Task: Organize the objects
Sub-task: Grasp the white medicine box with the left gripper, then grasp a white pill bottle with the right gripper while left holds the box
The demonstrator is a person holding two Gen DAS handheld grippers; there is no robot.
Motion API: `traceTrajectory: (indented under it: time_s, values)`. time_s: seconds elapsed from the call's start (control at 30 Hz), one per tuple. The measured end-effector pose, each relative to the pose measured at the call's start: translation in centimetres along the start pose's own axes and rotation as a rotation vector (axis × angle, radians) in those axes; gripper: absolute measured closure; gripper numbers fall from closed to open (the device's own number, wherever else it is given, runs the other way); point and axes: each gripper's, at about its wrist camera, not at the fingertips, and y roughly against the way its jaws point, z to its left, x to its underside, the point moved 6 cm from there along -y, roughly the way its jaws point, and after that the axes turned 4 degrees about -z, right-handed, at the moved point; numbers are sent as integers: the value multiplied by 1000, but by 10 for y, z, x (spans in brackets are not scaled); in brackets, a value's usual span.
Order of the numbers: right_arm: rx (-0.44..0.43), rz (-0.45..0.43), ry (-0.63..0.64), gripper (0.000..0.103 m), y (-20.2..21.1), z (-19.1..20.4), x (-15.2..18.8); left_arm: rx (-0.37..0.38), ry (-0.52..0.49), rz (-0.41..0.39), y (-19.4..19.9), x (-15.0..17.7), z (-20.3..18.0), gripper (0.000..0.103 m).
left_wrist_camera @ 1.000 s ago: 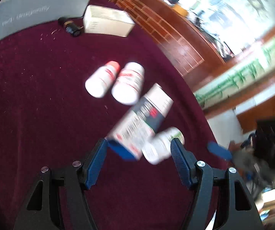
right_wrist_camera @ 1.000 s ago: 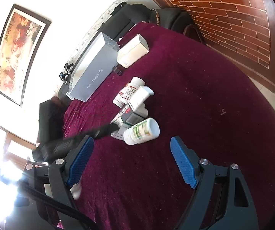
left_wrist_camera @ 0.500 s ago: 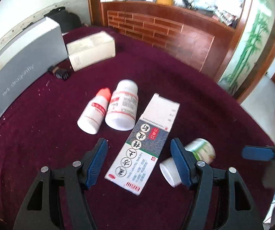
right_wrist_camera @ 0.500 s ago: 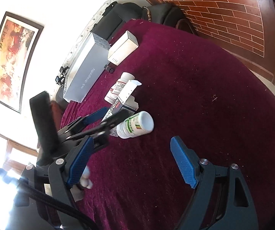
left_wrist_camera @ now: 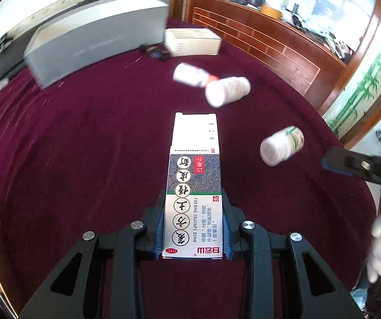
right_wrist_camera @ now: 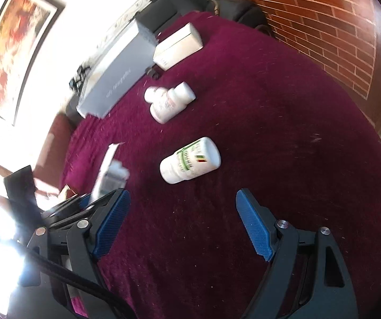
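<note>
1. A lived-in home room, by the look of it.
2. A round table under dark red velvet cloth [right_wrist_camera: 283, 133].
3. A framed red-and-yellow painting [right_wrist_camera: 12, 45] on a white wall.
4. Brick-patterned reddish wood panelling [right_wrist_camera: 323, 21].
5. A cluttered wooden sideboard [left_wrist_camera: 257, 40] beside a bamboo-painted wall panel [left_wrist_camera: 363, 90].

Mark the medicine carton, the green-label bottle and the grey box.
medicine carton [left_wrist_camera: 194, 186], left wrist view, middle of its printed top face.
green-label bottle [right_wrist_camera: 190, 160], right wrist view, on its label, mid-body.
grey box [left_wrist_camera: 89, 40], left wrist view, on its long front side.
</note>
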Motion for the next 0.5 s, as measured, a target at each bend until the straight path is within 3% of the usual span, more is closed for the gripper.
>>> traceTrajectory:
  time_s: [0.2,0.33,0.5]
  values:
    - [-4,52,6,21,-29,17,-2,-23,63,-20,13,31,16,74]
    - [79,63,64,22,-53,28,-16,-51,106,-16,4,37,27,74]
    - [141,63,104,22,-69,40,-24,-34,141,-29,5,39,31,74]
